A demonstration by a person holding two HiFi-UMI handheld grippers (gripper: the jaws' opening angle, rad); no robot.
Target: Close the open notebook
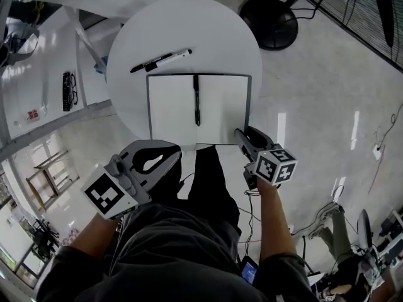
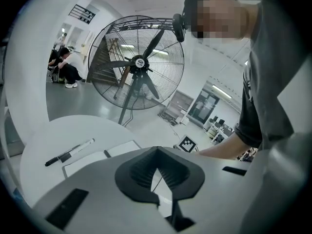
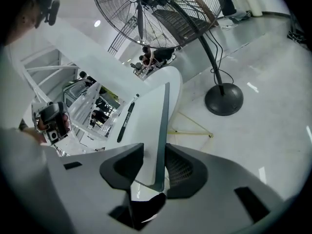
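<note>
Loosely, notebook (image 1: 173, 109) edge between right tongs (image 3: 155, 152)

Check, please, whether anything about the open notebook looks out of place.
Yes: a black pen lies along the centre fold of the open notebook, between its two pages. It looks odd there because closing the cover would likely trap it inside.

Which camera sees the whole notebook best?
The head view: the notebook lies open and whole on the table, a pen in its fold. The left gripper view shows only bits of its pages behind the left tongs. The right gripper view sees it edge-on, its cover between the open right tongs.
</note>
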